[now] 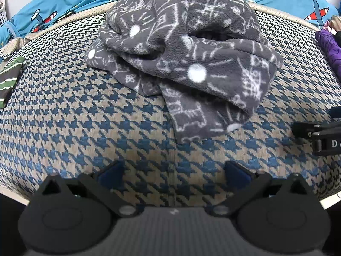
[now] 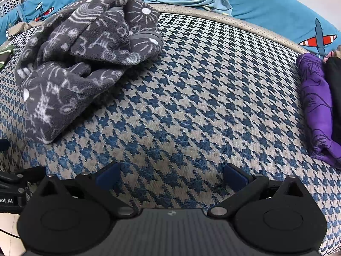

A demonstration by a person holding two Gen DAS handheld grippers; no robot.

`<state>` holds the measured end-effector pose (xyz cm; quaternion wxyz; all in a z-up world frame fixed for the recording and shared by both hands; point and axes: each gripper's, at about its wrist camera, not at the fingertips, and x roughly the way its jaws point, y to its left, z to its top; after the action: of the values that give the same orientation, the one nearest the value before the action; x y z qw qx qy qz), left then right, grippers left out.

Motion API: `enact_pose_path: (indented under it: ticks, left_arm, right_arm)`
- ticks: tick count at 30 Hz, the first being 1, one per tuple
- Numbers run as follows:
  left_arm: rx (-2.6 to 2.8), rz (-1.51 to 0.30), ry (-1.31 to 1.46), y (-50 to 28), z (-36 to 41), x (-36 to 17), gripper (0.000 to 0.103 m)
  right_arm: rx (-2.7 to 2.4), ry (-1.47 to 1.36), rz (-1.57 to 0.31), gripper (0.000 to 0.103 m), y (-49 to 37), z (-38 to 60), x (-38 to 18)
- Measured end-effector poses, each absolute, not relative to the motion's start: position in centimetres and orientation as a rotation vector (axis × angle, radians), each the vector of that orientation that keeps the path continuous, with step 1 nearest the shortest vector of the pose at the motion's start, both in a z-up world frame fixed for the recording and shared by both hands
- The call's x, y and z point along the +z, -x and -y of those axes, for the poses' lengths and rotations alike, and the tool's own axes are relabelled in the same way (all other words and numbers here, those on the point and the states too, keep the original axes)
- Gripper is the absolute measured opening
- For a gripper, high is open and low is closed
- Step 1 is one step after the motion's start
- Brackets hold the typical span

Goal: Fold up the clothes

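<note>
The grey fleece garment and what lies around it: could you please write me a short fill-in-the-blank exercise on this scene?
1. The grey fleece garment lies ____ in a heap, not folded.
2. The left hand-held gripper and right hand-held gripper both have their jaws ____.
3. The surface under the clothes is a houndstooth cover in beige and ____.
4. In the right wrist view, a folded ____ garment lies at the right edge.

Missing words: crumpled; open; blue; purple
</note>
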<state>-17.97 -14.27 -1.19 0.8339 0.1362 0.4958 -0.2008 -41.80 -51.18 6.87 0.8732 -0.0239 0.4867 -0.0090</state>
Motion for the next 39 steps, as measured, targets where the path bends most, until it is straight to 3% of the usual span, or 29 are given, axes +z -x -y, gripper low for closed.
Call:
enact_pose_path:
  ticks: [32,36,39]
  left_arm:
    - [-0.385,-1.049,-0.274,17.1,17.2,-0.8,0.103]
    - [-0.389,-1.043,-0.275,17.4,17.3,-0.4,0.103]
    - [-0.392,-1.039,-0.272,17.4,17.3,-0.2,0.103]
  right_arm:
    - [-0.003,0.046,-0.978,0.103,60.4,58.5,10.9]
    - [0.004,0.052,-0.975,0.103,57.5,52.7,12.1]
    - [0.006,0.053,-0.975,0.103,49.2,47.3,12.0]
